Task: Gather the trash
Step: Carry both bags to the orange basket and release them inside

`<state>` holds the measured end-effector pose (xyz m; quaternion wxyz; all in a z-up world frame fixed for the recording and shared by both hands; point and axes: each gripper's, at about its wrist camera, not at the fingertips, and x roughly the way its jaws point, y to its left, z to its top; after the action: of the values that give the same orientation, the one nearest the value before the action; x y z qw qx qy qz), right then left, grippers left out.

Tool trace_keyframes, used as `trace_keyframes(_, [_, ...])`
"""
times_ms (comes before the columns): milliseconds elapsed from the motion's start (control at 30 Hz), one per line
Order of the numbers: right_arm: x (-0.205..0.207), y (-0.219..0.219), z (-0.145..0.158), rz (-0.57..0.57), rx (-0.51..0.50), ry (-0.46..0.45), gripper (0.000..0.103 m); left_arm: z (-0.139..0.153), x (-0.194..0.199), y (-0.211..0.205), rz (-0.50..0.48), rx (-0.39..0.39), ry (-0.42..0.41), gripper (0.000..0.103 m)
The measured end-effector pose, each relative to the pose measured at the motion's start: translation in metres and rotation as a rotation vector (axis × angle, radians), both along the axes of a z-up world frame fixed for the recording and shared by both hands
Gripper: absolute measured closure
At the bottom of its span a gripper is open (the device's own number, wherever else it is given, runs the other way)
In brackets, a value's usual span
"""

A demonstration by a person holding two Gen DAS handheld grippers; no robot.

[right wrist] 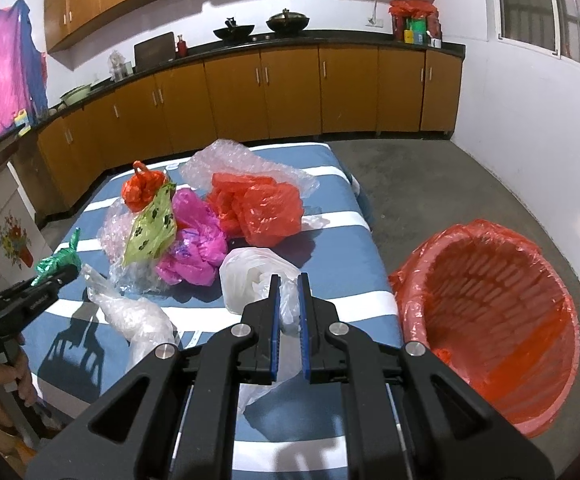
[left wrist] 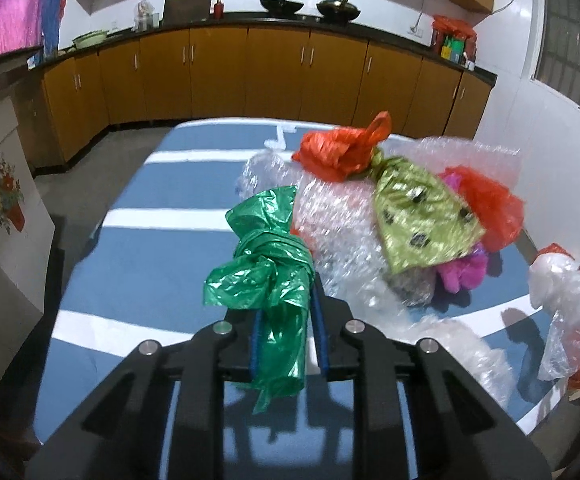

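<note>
While left gripper fingers clamp green bag, right gripper fingers pinch white bag.

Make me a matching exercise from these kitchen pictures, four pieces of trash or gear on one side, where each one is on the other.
1. green bag
2. white bag
3. red-lined bin
4. pink bag

A. on the floor beside the table
B. pinched in the right hand-held gripper
C. lying in the pile on the striped table
D. clamped in the left hand-held gripper

Pairs: 1-D, 2-B, 3-A, 4-C
</note>
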<state>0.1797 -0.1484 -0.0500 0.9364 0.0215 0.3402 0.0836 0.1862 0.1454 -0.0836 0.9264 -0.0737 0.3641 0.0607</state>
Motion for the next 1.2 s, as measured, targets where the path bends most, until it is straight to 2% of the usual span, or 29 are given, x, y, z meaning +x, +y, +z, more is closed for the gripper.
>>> trace_keyframes(267, [-0.003,-0.017,0.006,-0.037,-0.005,-0.025,0.094,0.032,-0.004,-0.033,-0.084,-0.001,-0.067,0.082])
trace_keyframes(567, [-0.007,-0.052,0.009,-0.119,-0.005,-0.036,0.094,0.054,0.0,-0.105,-0.252,-0.014,-0.104,0.081])
trace_keyframes(1200, [-0.022,-0.167,0.014,-0.374,-0.005,-0.054,0.095,0.043,0.019,-0.27,-0.614,-0.034,-0.093,0.082])
